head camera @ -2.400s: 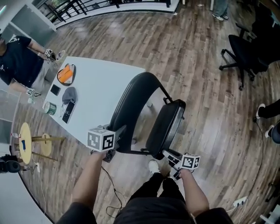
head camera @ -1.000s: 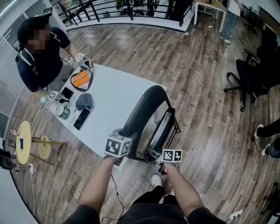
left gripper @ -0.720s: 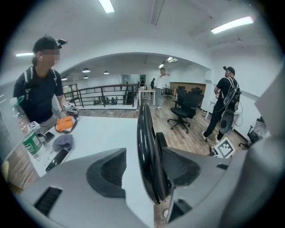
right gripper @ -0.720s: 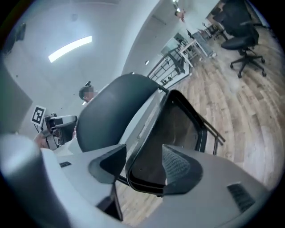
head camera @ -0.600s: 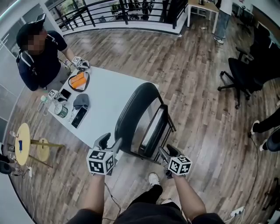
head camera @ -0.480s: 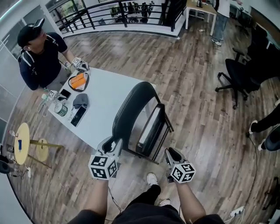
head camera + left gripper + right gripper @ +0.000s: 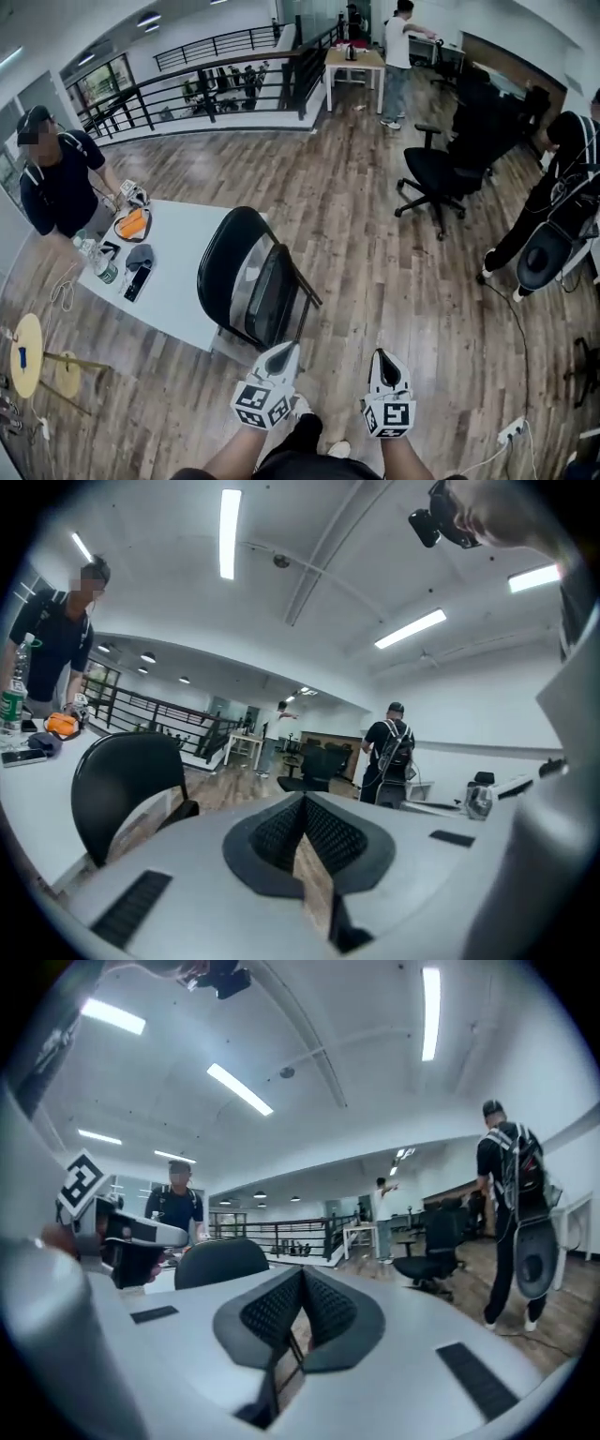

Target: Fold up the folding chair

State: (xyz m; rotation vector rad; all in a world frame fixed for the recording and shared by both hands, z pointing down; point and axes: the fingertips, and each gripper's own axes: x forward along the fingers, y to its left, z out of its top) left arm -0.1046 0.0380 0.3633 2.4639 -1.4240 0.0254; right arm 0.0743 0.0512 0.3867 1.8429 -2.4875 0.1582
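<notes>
Your left gripper (image 7: 284, 351) and right gripper (image 7: 385, 357) have just closed, both empty. The folded chair (image 7: 246, 281) stands at 11 o'clock, beside the surface (image 7: 178, 281)

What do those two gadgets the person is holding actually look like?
Both the left gripper and right gripper are pale grey, tapering to a point, with black ribbed pads inside the jaws. Each carries a white cube printed with black square markers.

The chair (image 7: 272, 305) is black, the table (image 7: 183, 286) white, the floor (image 7: 375, 234) brown wood-grain planks. The left gripper (image 7: 287, 348) and right gripper (image 7: 382, 354) are pale grey with black-and-white square markers.
</notes>
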